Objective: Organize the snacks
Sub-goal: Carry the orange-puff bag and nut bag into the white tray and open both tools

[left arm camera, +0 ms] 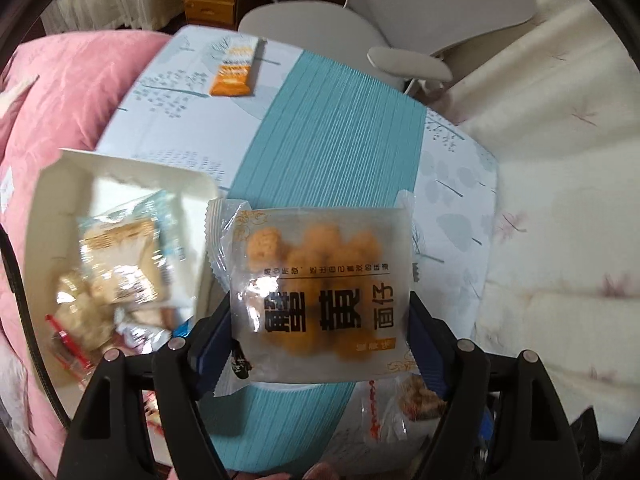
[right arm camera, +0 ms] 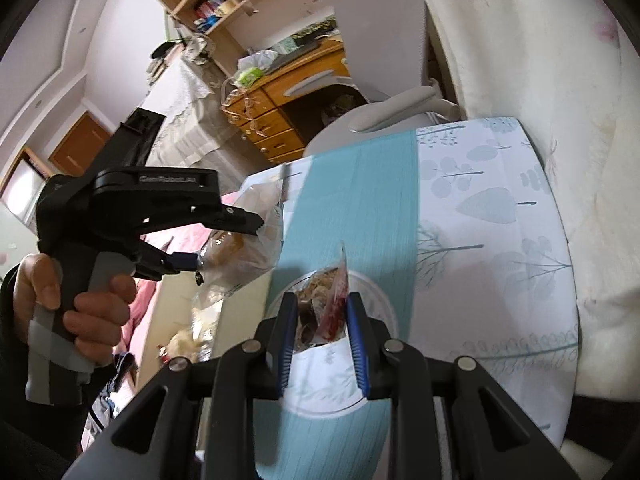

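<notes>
Two snack packets are in the air at this moment, one in each claw, and the job looks roughly half done. The left claw is clamped across the sides of a clear packet of orange-brown puffs, its pads pressing on both edges; the right wrist view shows that same packet hanging from the tool gripped in the person's hand. The right claw is closed on a small crumpled packet with red print, held over a white plate that sits on the teal stripe of the tabletop.

The white box is the landmark here: it stands at the edge of the tabletop beside the pink bedding, and several wrapped snacks already lie inside it, blurred but clearly piled. The puff packet hangs just beside the box, over the teal stripe, not yet above the opening.

What is left, as far as can be judged: both held packets have to find their place, and an orange snack bar lies well beyond the box, at the far end of the tabletop. Another clear packet with red print shows on the side of the puff packet away from the box, low in the left wrist view; this may be the one in the right claw, but that cannot be told.
</notes>
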Motion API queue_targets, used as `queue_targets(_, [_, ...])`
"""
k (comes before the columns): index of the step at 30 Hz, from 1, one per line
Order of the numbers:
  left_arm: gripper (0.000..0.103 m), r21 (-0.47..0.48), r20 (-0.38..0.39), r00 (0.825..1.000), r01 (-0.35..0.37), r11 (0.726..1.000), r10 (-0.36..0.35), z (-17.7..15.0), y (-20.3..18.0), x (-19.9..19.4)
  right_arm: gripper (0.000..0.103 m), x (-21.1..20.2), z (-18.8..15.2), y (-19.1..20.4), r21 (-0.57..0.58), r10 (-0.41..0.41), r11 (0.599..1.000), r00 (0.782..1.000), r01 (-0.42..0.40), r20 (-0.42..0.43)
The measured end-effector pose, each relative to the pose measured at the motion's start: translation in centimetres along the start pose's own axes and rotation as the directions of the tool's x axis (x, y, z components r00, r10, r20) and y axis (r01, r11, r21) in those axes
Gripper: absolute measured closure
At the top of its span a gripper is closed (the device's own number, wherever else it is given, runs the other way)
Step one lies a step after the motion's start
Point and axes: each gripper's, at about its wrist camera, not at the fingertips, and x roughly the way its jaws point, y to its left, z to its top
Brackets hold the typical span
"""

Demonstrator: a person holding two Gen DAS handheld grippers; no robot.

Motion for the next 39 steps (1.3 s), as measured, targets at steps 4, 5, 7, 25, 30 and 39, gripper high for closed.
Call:
queue_targets(4, [0.025,0.03,0.043,0.999,0.003,1.0,-0.005,-2.1,2.0,-3.4,0.078,-1.0,-1.1,2.4,-0.053,0.035,0.998,0.999,-0.036,-0.006])
queue_targets(5, [0.025,0.036,0.061,0.998,0.0,0.999,-0.003,-2.7,2.8,-4.2,0.078,-1.1,-1.3,2.9,-0.065,0.045,0.997,0.999,-0.046,-0.008])
queue_targets(7, [0.025,0.037,0.091,0.996,-0.002,0.999,-0.001,-3.6,3.9,-5.3,0.078,-1.1,-1.8,4.1,-0.088,0.073,0.993,0.997,-0.073,-0.012])
queue_targets(25, [0.023,0.049,0.237,0.97,0.038,0.998,-0.048,-10.2,19.8,-9.3,0.078,2.3,-6.4,16.5,-0.247,0.095,0.961,0.986,-0.127,-0.14])
queue_targets(30, [0.022,0.136,0.235,0.971,0.015,0.991,-0.046,-10.3,23.5,-9.8,0.078,3.4,-8.0,19.9,-0.223,0.058,0.971,0.989,-0.086,-0.133])
queue_targets(39, [0.015,0.345,0.2,0.968,0.072,0.936,-0.149,-8.2,26.5,-10.6,0.076,4.6,-10.5,24.4,-0.108,-0.03,0.994,0.999,0.027,-0.031])
